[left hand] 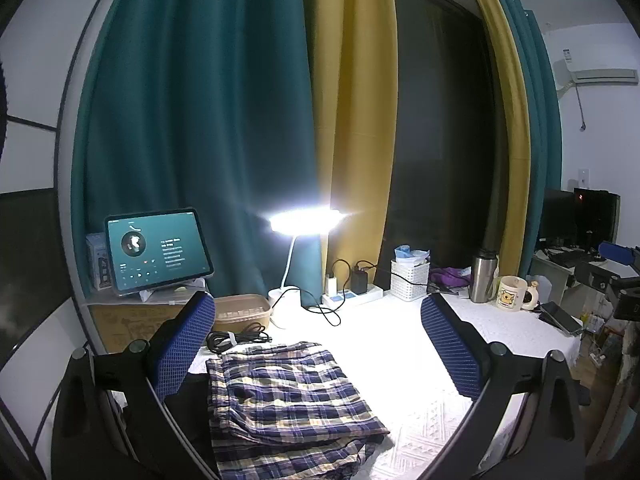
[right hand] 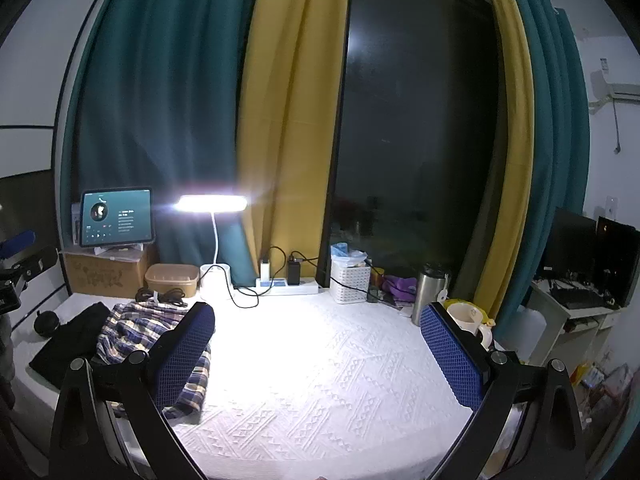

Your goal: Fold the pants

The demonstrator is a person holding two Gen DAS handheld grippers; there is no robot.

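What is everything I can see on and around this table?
plaid pants: one, blue and cream, folded on the table's left side
black garment: one, left of the pants
table cover: one, white, textured
coiled cable: one, black, behind the pants
tablet: one, screen lit, on a cardboard box
food container: one, brown
desk lamp: one, white, lit
power strip: one, white, chargers plugged in
basket: one, white
flask: one, steel
mug: one, cream
curtains: teal and yellow, at the dark window
left hand-held gripper: open, above the pants
right hand-held gripper: open, over bare cover
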